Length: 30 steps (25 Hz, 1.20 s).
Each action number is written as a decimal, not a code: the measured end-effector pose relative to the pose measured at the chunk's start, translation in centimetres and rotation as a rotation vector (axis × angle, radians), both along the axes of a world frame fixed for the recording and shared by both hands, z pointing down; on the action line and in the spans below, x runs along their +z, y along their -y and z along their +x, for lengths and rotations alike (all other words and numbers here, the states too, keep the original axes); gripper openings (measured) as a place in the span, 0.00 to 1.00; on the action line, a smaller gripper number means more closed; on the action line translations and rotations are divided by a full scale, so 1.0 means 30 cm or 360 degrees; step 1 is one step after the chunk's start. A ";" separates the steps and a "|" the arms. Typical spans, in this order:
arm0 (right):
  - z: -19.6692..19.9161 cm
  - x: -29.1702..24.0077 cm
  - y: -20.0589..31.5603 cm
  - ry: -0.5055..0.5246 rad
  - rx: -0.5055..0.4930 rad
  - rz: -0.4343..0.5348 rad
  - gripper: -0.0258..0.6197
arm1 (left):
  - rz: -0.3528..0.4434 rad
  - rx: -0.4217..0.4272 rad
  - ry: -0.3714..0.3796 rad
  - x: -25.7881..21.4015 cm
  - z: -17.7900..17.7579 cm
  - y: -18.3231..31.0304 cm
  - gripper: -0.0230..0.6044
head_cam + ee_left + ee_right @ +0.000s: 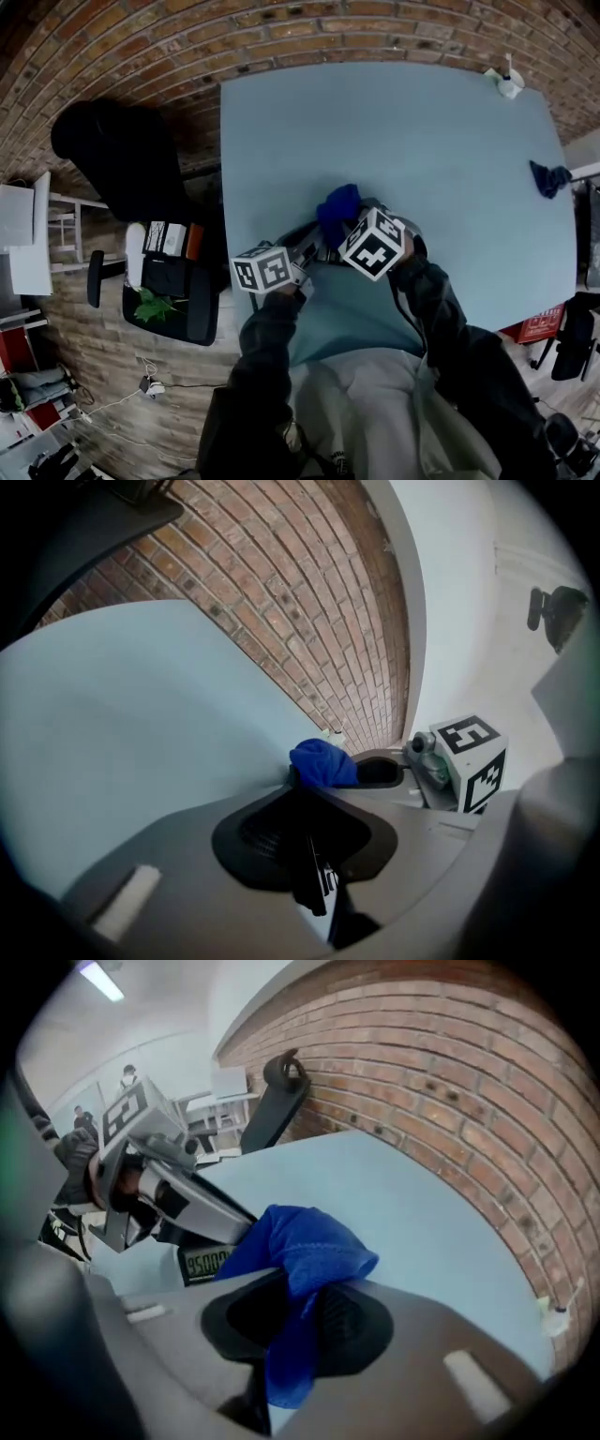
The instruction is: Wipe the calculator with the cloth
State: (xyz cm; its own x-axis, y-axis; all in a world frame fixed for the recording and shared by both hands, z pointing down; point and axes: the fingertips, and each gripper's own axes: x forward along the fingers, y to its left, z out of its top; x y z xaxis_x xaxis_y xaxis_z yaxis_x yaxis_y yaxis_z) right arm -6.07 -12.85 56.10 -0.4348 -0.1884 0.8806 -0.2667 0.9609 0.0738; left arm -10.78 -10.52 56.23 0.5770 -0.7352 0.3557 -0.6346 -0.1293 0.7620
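In the head view both grippers meet over the near middle of the pale blue table (422,159). My left gripper (302,247) is shut on the edge of the dark calculator (316,869) and holds it a little off the table. The calculator's lit display (205,1263) shows in the right gripper view, under the left gripper's jaws (192,1206). My right gripper (298,1309) is shut on the blue cloth (305,1252), which bunches out past the jaws and hangs down between them. The cloth (337,206) lies against the calculator's far end (323,763).
A second dark blue cloth (548,177) lies at the table's right edge. A small white object (508,84) stands at the far right corner. A black chair (122,159) and a black bin with green leaves (169,305) stand on the brick floor to the left.
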 end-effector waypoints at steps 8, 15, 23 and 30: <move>0.192 0.053 -0.047 -0.0039 0.0102 -0.0105 0.17 | -0.0020 -0.0006 -0.0036 0.006 0.001 0.003 0.11; 0.406 0.085 -0.159 -0.0155 0.0061 0.0022 0.17 | -0.0035 0.0012 -0.0106 0.005 0.008 -0.001 0.11; 0.376 0.118 -0.011 -0.0297 0.0141 0.0289 0.16 | -0.0053 -0.0044 -0.0172 0.009 0.019 0.001 0.11; 0.323 0.087 -0.386 -0.0140 -0.0126 0.0004 0.16 | -0.0035 -0.0154 -0.0227 0.006 -0.021 0.006 0.10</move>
